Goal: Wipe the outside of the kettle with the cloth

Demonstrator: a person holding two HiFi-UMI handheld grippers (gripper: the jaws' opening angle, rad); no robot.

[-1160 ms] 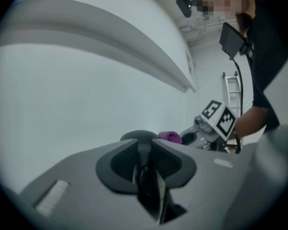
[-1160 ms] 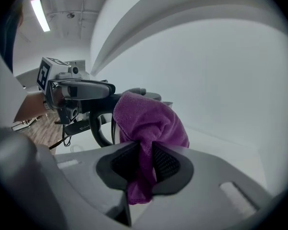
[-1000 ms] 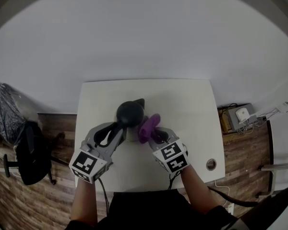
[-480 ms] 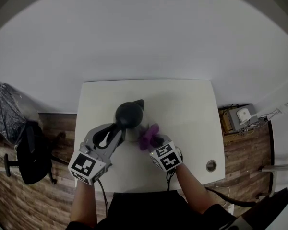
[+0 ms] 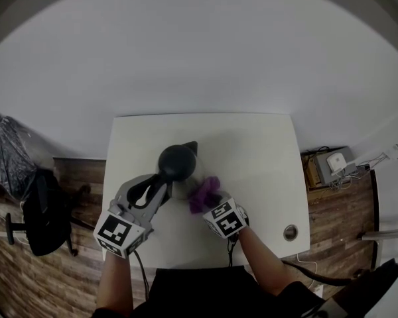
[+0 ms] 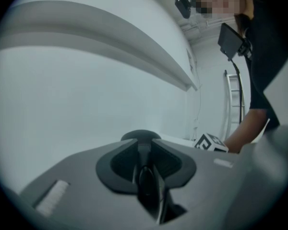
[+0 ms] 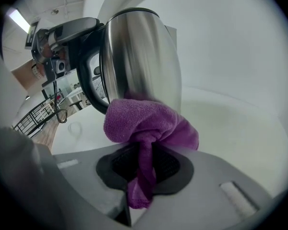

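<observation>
A steel kettle [image 7: 139, 56] with a black lid [image 5: 178, 161] stands in the middle of the white table [image 5: 265, 158]. My left gripper [image 5: 160, 179] reaches in from the left and is shut on the kettle's black handle [image 6: 147, 188], which shows as a thin dark strip between its pads. My right gripper [image 7: 143, 163] is shut on a bunched purple cloth [image 7: 149, 121]. The cloth is pressed against the lower part of the kettle's steel wall. From above, the cloth [image 5: 203, 193] lies at the kettle's right near side, just ahead of the right gripper [image 5: 211, 199].
A round grommet hole [image 5: 290, 231] sits near the table's front right corner. A black chair [image 5: 41, 212] stands on the wooden floor to the left, and a box with cables [image 5: 331, 161] lies to the right. A pale wall runs behind the table.
My right gripper has come down the kettle's side with the cloth, nearer to me and lower on the steel wall. The left gripper and the kettle have kept still.
</observation>
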